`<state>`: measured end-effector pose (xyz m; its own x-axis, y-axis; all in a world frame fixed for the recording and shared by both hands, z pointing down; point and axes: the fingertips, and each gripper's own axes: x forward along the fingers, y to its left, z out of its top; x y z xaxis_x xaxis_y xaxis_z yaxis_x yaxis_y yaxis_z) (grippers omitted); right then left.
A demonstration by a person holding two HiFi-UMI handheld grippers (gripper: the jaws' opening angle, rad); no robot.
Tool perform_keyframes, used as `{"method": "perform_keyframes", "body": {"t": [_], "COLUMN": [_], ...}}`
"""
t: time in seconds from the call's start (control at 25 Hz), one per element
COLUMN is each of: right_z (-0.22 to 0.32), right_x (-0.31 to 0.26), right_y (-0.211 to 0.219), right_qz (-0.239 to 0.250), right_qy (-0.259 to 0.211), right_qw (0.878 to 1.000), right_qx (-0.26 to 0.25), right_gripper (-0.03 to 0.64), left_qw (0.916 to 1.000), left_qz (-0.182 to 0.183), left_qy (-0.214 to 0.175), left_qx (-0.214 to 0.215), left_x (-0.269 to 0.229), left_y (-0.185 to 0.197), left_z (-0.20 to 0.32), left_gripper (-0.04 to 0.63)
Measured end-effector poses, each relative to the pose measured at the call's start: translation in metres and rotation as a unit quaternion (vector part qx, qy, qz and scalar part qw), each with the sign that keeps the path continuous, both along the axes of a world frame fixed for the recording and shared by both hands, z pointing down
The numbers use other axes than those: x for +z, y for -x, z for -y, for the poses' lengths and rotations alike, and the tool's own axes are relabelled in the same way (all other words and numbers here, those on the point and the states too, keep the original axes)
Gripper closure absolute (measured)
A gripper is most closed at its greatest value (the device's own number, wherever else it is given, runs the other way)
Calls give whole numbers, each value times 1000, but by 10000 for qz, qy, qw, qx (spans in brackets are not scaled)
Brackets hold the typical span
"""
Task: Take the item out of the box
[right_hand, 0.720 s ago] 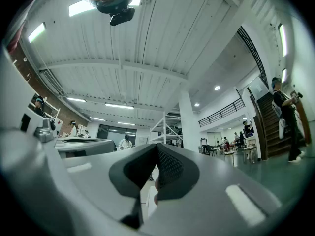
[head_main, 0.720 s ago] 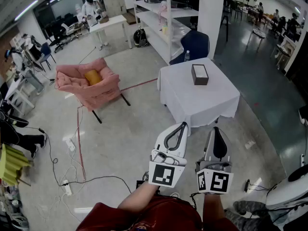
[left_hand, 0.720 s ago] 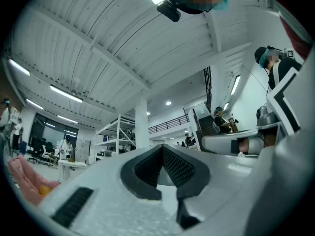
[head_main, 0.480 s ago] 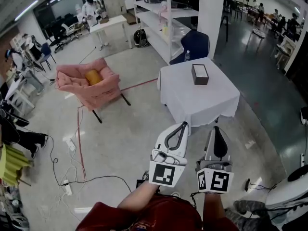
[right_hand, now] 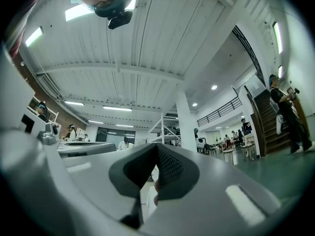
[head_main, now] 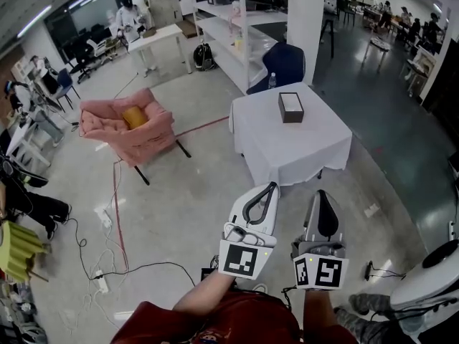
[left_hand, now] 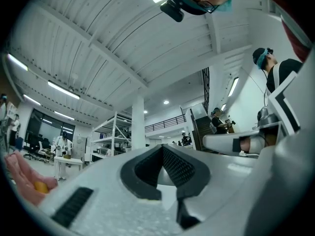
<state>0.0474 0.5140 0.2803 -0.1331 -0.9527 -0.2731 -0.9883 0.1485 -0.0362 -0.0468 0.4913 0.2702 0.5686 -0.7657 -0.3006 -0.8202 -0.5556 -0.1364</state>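
Observation:
A dark box (head_main: 290, 107) with a pale top stands on a small table under a white cloth (head_main: 301, 153), in the middle of the head view. My left gripper (head_main: 272, 186) and right gripper (head_main: 320, 193) are held side by side close to my body, well short of the table, above the bare floor. Both are shut with nothing between the jaws. In the left gripper view the left gripper (left_hand: 161, 147) points up at the ceiling. The right gripper (right_hand: 156, 145) in the right gripper view is angled upward too. Neither gripper view shows the box.
A pink armchair (head_main: 143, 131) with a yellow cushion stands left of the table. Cables (head_main: 115, 228) trail over the floor at the left. A blue chair (head_main: 284, 61) and white shelving (head_main: 240, 27) lie behind the table. A white machine (head_main: 430, 282) sits at lower right.
The head view has shifted a little, so the table and box sit slightly further left. Both grippers stay shut and keep their places in front of me.

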Motion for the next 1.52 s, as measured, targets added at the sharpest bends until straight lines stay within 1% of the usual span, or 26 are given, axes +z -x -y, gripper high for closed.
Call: {"method": "perform_keyframes", "body": {"t": [0.08,0.24,0.32,0.4,0.56,0.76,1.12,1.36,1.52], "right_z": [-4,-15,-20,-23,-25,-16,26,67,101], "right_x": [3,5,4,2,1,0,-3,0,0], "right_y": [-10,-30,-36,-40,-50,-53,-51,-33,-23], "right_qz": [25,70,51,-4,-35,-134,-195,-269,-256], "right_qy": [34,113,138,160,185,217,220,253,228], "right_qw": [10000,9999,9999,9999,9998,9997,9996,9993,9994], "right_qx": [33,41,-2,-33,-28,-68,-5,-49,25], "right_gripper": [615,615,615,615,615,615,616,615,615], "left_qw": [10000,10000,9998,9997,9998,9999,9999,9998,9999], "left_qz": [-71,-30,-110,-160,-98,61,95,-6,97], "left_qy": [27,77,169,177,161,140,136,194,129], "left_qx": [-7,-1,3,-34,-33,-8,1,53,54], "left_x": [-1,0,0,-3,-5,-1,2,6,4], "left_y": [-7,-25,-30,-33,-41,-46,-44,-33,-24], "left_z": [-3,-13,-17,-20,-22,-15,26,70,104], "left_gripper": [594,594,594,594,594,594,594,594,594]}}
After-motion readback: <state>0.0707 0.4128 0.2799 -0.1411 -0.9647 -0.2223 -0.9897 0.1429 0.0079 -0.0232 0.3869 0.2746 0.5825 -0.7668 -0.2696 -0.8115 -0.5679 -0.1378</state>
